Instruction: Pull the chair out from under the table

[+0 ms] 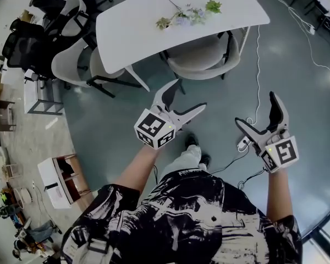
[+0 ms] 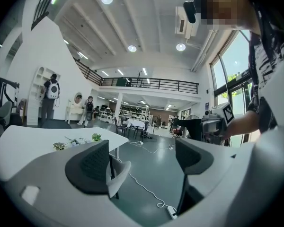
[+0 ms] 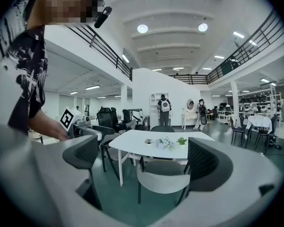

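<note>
A: ok quick headcount, how many tables are we looking at?

B: just one white table (image 1: 126, 34), with one flower spray (image 1: 188, 15) lying on it.

A: and chairs?

B: one grey chair (image 1: 201, 59) tucked in at the near edge and two pale chairs (image 1: 69, 65) at the left edge, so three I can count for sure. There's also a cluster of black office chairs (image 1: 22, 45) further off, can't get a clean number there.

A: grippers?

B: two, the left gripper (image 1: 190, 96) and the right gripper (image 1: 256, 109). Each has one marker cube (image 1: 154, 129) and two jaws.

A: anything else?

B: one power strip (image 1: 243, 143), and two people (image 3: 164, 109) standing far off.
</note>
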The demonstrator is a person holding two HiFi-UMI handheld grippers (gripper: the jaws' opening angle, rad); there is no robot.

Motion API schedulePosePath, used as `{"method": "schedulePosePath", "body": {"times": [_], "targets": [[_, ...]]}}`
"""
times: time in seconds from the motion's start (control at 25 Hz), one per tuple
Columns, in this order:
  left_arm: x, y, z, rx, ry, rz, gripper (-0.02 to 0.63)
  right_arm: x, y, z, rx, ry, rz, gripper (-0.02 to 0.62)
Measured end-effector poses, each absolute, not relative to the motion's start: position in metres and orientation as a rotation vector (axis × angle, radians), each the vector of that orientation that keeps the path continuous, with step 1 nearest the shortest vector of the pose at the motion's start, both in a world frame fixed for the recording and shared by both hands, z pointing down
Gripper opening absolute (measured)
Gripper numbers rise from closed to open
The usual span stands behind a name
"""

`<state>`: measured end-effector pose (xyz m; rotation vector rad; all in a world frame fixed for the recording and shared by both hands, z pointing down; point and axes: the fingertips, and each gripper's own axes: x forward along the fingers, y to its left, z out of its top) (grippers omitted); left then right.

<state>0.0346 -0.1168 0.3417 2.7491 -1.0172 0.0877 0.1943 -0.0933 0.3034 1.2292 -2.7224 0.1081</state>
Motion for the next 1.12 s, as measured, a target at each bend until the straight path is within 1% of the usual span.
{"method": "schedulePosePath", "body": {"times": [0.2,0.36,0.6,0.8,0.96,1.12], "targets": [[0.019,-0.162,0.346,2.755,-1.016,0.086,0.420,0.175,-0.143,0.301,1.182,-2.702,0.083,0.543],[0.015,-0.187,0.347,2.774,-1.019,0.095,0.420,0.174,-0.174,0.304,1.147,-2.683,0.060,0.543],[0.013,-0.202,0.360,2.782,-1.069,0.153,0.420,0.198,-0.217,0.313,1.023,-2.637,-0.039,0.543],[0.015,-0.233,0.376,2.777,-1.159,0.239,0.420,0.227,-0.277,0.326,0.846,-2.600,-0.128,0.543],[0.029,-0.250,0.394,2.762,-1.181,0.354,0.420,0.233,-0.299,0.355,0.619,-2.575,-0.163,0.543],[0.046,-0.270,0.431,2.787,-1.127,0.589,0.420,0.240,-0.316,0.421,0.290,-2.415,-0.269,0.543]]}}
